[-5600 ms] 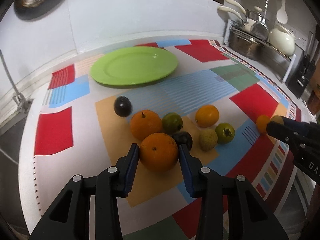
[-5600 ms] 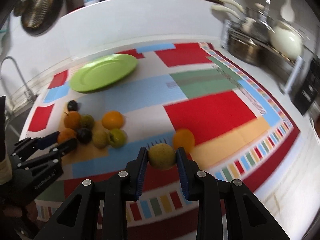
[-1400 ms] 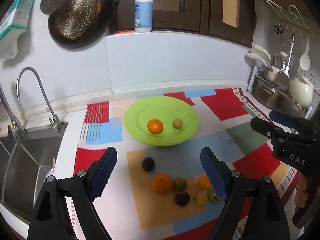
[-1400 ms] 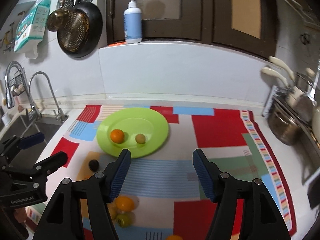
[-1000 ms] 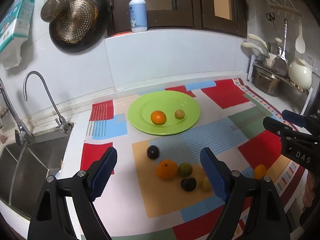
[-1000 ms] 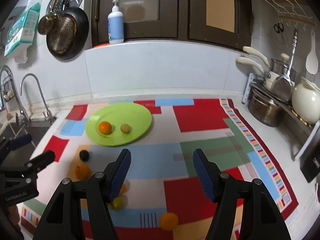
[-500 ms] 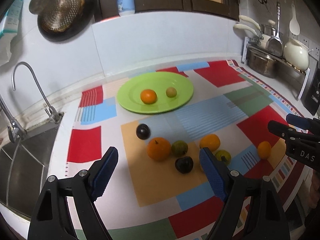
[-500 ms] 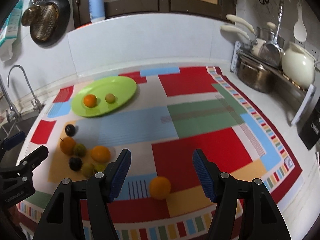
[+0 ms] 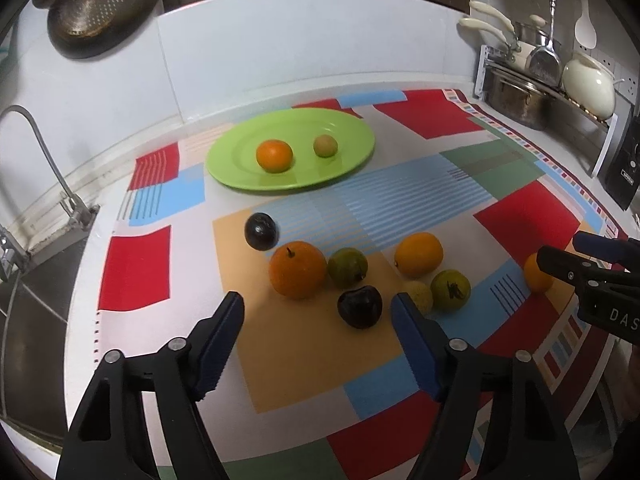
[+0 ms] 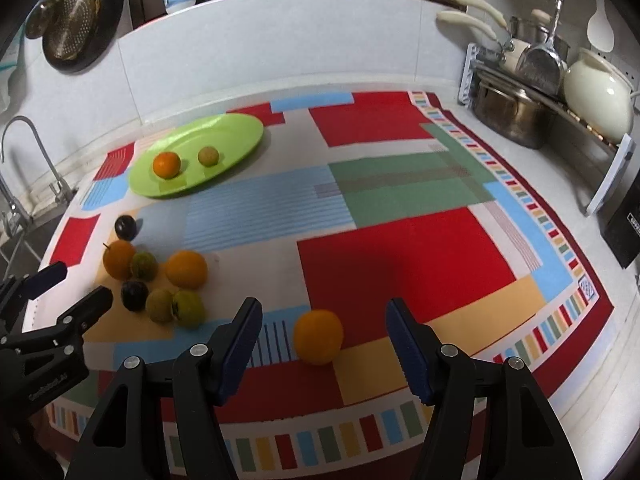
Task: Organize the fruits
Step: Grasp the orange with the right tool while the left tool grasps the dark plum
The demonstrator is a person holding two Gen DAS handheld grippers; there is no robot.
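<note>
Right gripper (image 10: pixel 322 320) view: whole lone orange (image 10: pixel 318 336)

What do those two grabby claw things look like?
Both look alike. The left gripper has two black plastic arms with triangle-shaped holes, small silver screws, and dark blue ridged pads on the tips. The right gripper is built the same way. White letters are printed on the side of each; "DAS" shows on the right one.
</note>
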